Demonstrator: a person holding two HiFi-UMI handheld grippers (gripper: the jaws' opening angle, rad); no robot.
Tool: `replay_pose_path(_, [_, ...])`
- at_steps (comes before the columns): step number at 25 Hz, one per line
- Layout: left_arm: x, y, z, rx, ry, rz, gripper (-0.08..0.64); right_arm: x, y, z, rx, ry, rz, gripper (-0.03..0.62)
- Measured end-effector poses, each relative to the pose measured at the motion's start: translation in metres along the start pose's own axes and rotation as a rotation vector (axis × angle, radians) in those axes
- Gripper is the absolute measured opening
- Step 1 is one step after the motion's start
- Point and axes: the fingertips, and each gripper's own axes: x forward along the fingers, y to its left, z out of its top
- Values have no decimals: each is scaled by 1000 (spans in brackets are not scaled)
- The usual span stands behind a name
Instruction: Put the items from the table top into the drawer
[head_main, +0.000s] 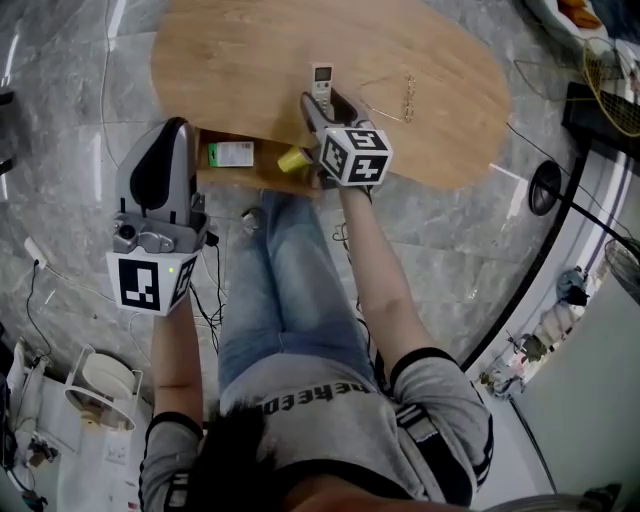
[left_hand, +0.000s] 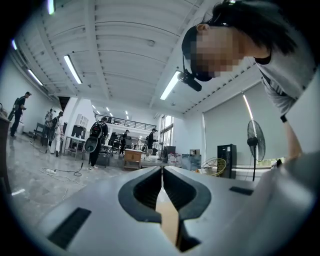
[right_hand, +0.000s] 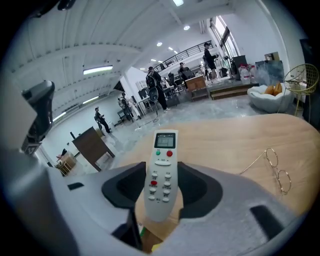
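Right gripper (head_main: 322, 106) (right_hand: 162, 186) is clamped on the remote (head_main: 321, 80) (right_hand: 162, 150). The jaws are partway closed on its lower half and the screen end sticks out forward. Remote long axis runs in line with the jaws, pointing away from the person across the table (head_main: 240, 60).

Key relation: the open drawer (head_main: 262, 176) is behind and below the right gripper, toward the person and a bit to its left. The remote's butt end sits about over the table's near edge, and the right gripper view shows a sliver of drawer (right_hand: 149, 241) under it. Judgement: the next move is pull back, go down, then let go. The right gripper is nearer and already has the load.

Left gripper (head_main: 178, 130) (left_hand: 162, 174) is off the table, left of the drawer, tilted up at the room. Its jaws are together and hold nothing.

The drawer already holds a green box (head_main: 231, 153) and a yellow thing (head_main: 293, 160). Glasses (head_main: 405, 98) (right_hand: 276, 171) are on the table, right of the right gripper, untouched.

Hard to tell:
- Whether the remote is lifted or resting on the wood.
- The drawer's right part is covered by the right gripper, so free room there is unclear.
- What the yellow thing is, and what the tan sliver low between the left jaws is.
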Motion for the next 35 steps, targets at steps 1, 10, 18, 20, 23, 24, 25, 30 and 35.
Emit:
replay_pose_path(1, [-7, -2, 3, 2, -3, 0, 12, -6, 7, 1, -2, -18, 9, 198])
replay_pose_path(10, [-63, -17, 18, 12, -27, -19, 12, -51, 57, -19, -20, -97, 49, 198])
replay_pose_path(18, [-103, -30, 17, 12, -45, -28, 12, -74, 90, -60, -56, -97, 88, 198])
replay_pose_path(20, [-110, -31, 15, 6, -50, -23, 12, -73, 97, -71, -77, -83, 102, 198])
replay_pose_path(23, [-119, -33, 13, 3, -56, -17, 12, -71, 107, -90, -124, -45, 127, 198])
replay_pose_path(24, [-122, -33, 12, 3, -57, -16, 12, -70, 111, -96, -146, -28, 136, 198])
replay_pose_path(25, [-124, -33, 10, 3, -59, -14, 12, -68, 115, -103, -170, -10, 145, 198])
replay_pose_path(30, [-134, -28, -2, -3, -60, 17, 12, -57, 130, -135, -310, 94, 202, 198])
replay_pose_path(35, [-144, -27, -8, 0, -62, 54, 12, -42, 133, -166, -419, 207, 241, 198])
